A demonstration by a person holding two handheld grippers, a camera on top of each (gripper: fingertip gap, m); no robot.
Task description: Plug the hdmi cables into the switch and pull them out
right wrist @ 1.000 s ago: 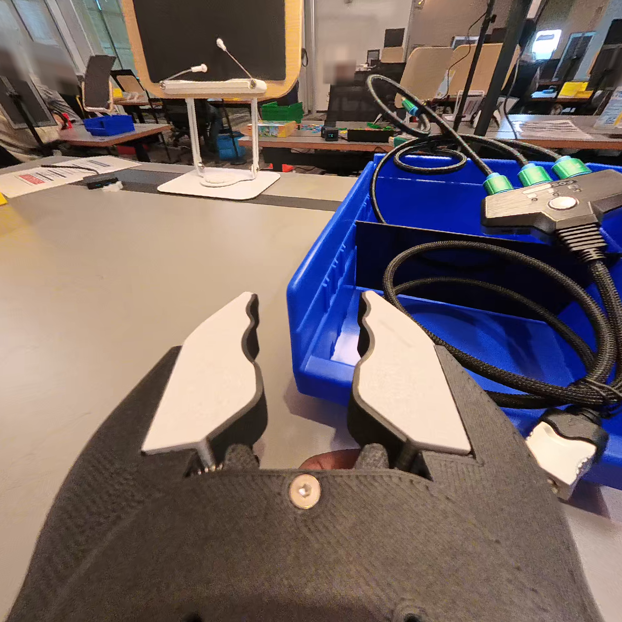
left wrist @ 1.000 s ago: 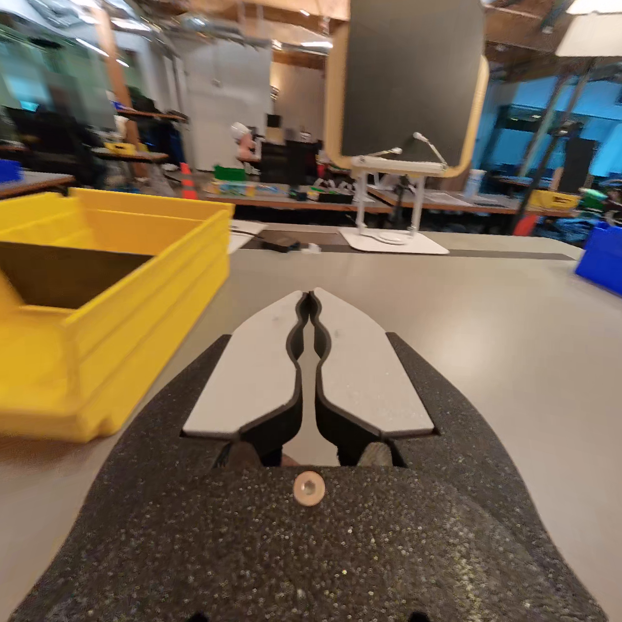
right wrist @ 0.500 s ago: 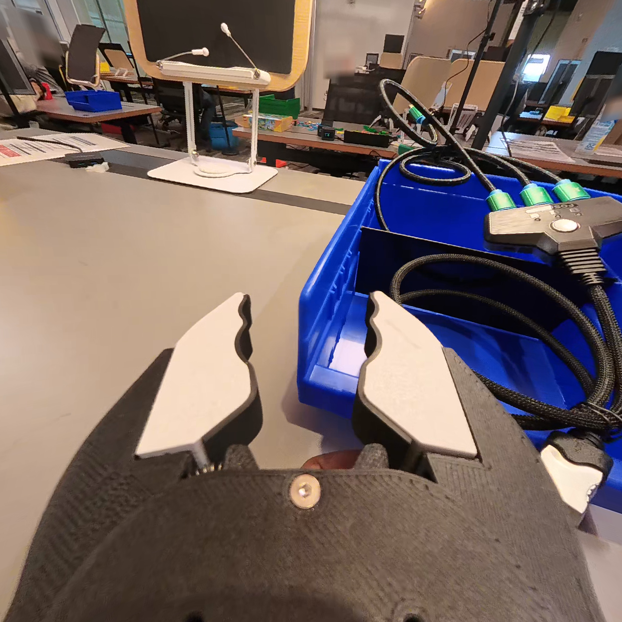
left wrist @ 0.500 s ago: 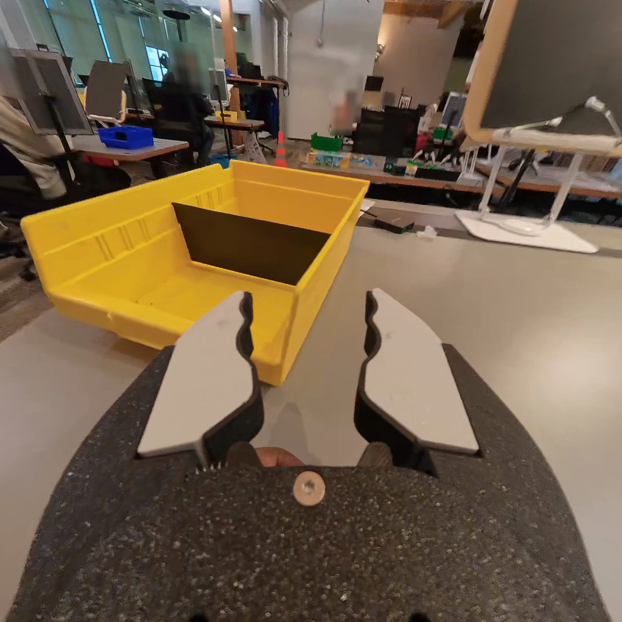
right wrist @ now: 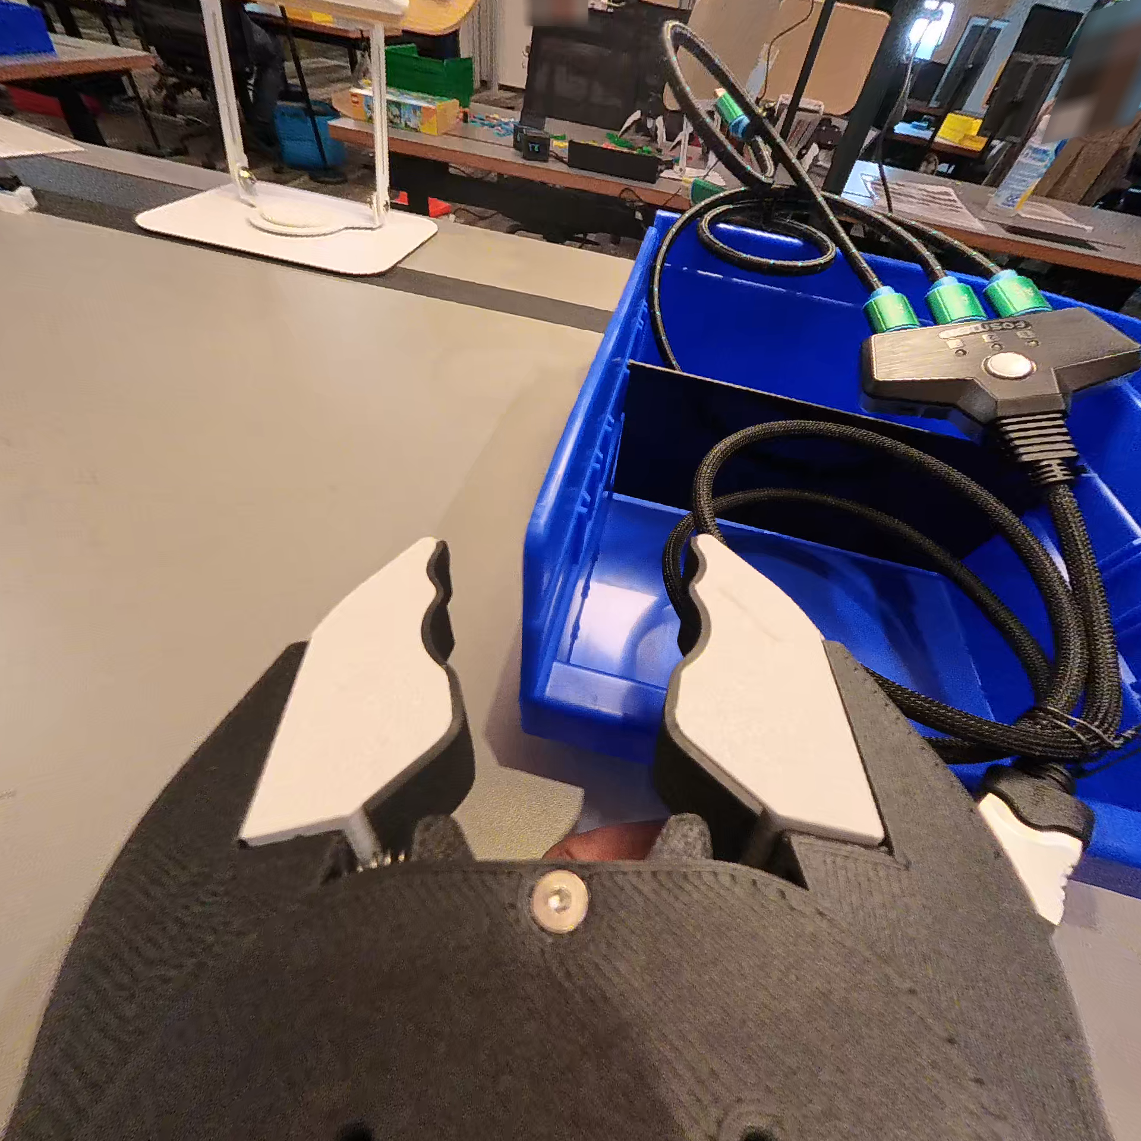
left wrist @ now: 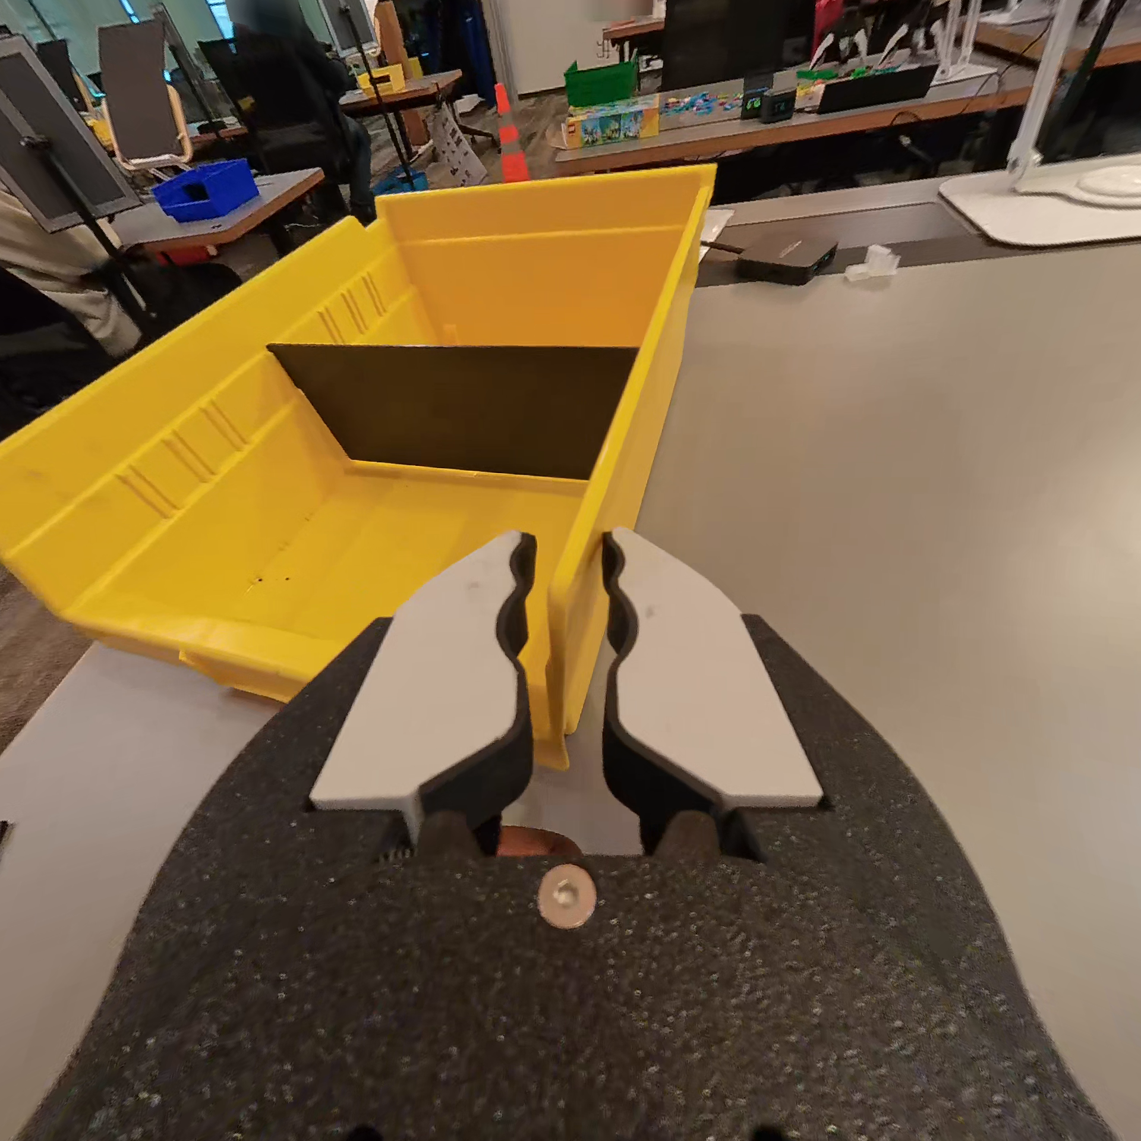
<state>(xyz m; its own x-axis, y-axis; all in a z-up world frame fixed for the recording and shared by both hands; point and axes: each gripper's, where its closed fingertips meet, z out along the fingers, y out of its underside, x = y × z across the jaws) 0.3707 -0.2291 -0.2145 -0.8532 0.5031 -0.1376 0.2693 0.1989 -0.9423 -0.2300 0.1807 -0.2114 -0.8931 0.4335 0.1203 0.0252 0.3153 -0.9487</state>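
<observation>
Since half a second earlier, the left tongs (left wrist: 565,543) had narrowed from wide open to a slim gap and had come forward over the near right corner of the yellow bin (left wrist: 346,531), whose right wall now stood between the fingers; whether the pads were pressing on it could not be told. The right tongs (right wrist: 568,549) had barely shifted: they were wide open and held nothing, poised just left of the blue bin (right wrist: 571,543). From the left tongs outward, the yellow bin ran toward 11 o'clock with a dark divider (left wrist: 457,407) across its middle and nothing visible inside, which suggests it was meant as a receiving or steadying point. From the right tongs outward, the blue bin lay at 1 o'clock on the grey table (right wrist: 247,432). The switch (right wrist: 1000,370) rested on that bin's own divider at about 2 o'clock, with three green-collared hdmi cables (right wrist: 954,302) apparently seated in its far edge, their braided leads looping away toward 12 o'clock. Its own thick lead (right wrist: 1068,593) coiled down through the near compartment, ending in a white-tipped plug (right wrist: 1025,846) hanging over the front rim at 3 o'clock. With the cables apparently plugged in, pulling them out seemed the remaining work, and the open right tongs looked ready to reach in.
</observation>
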